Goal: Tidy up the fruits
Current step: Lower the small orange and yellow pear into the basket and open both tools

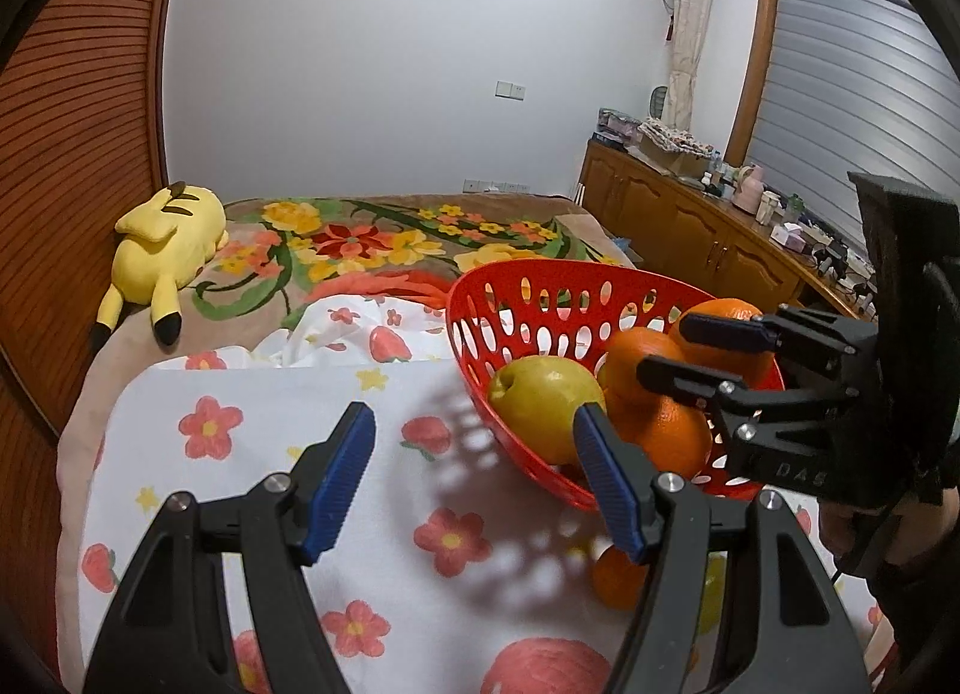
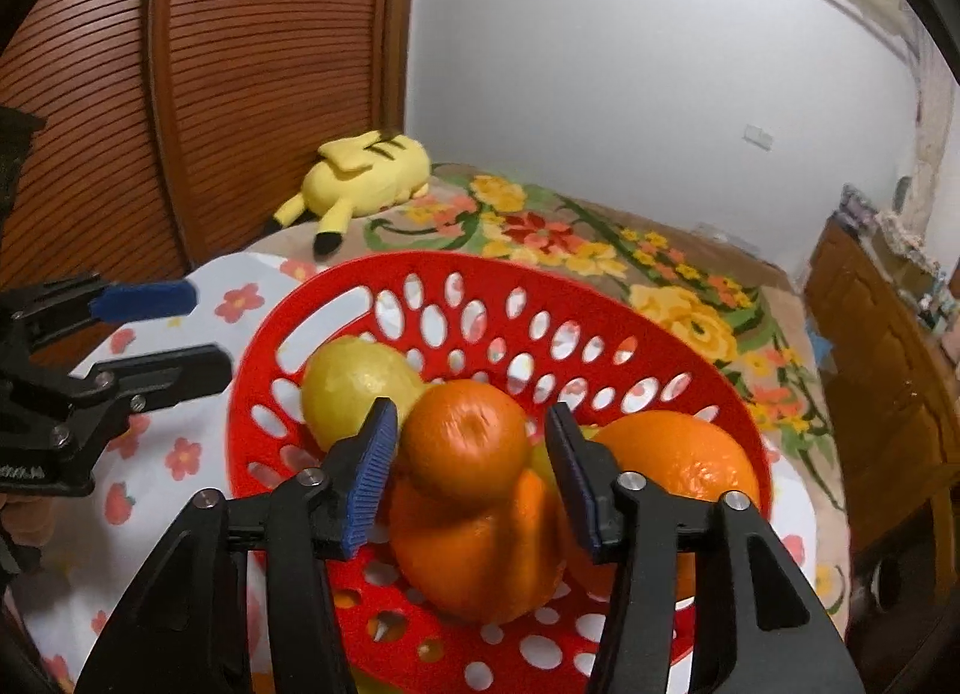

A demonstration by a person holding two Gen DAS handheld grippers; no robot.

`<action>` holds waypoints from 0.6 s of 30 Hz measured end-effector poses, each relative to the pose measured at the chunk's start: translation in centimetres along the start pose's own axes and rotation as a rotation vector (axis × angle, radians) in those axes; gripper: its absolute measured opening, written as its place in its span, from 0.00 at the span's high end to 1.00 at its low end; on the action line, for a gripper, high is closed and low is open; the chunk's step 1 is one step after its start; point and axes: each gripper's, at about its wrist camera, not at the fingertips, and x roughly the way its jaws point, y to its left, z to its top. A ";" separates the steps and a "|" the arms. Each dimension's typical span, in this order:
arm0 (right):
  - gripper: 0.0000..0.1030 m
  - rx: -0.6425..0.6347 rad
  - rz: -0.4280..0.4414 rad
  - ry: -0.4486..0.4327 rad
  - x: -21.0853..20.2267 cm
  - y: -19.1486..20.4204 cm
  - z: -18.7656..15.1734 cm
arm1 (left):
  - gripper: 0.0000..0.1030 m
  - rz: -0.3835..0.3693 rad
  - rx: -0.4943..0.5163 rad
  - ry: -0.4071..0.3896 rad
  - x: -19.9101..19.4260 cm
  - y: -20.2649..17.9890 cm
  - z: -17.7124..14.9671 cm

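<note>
A red perforated basket stands on a white flowered cloth on the bed. It holds a yellow pear-like fruit and three oranges. My right gripper hangs over the basket with its jaws on either side of the top orange; slim gaps show, so the pads do not press it. A lower orange and a right one lie beneath. My left gripper is open and empty, left of the basket. Another orange lies on the cloth outside the basket.
A yellow plush toy lies at the back left on the floral blanket. A slatted wooden door runs along the left. A cluttered wooden cabinet lines the right wall.
</note>
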 end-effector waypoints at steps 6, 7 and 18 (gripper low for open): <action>0.49 0.011 0.019 -0.024 -1.1 -0.2 0.0 | 0.34 0.000 -0.002 0.001 -0.2 0.1 -0.3; 0.49 0.011 0.020 -0.028 -1.4 -0.1 -0.1 | 0.34 -0.001 0.000 0.002 -0.3 0.1 -0.4; 0.49 0.055 0.045 -0.065 -5.7 0.4 -3.1 | 0.32 -0.011 0.044 0.000 -2.2 -2.6 -2.1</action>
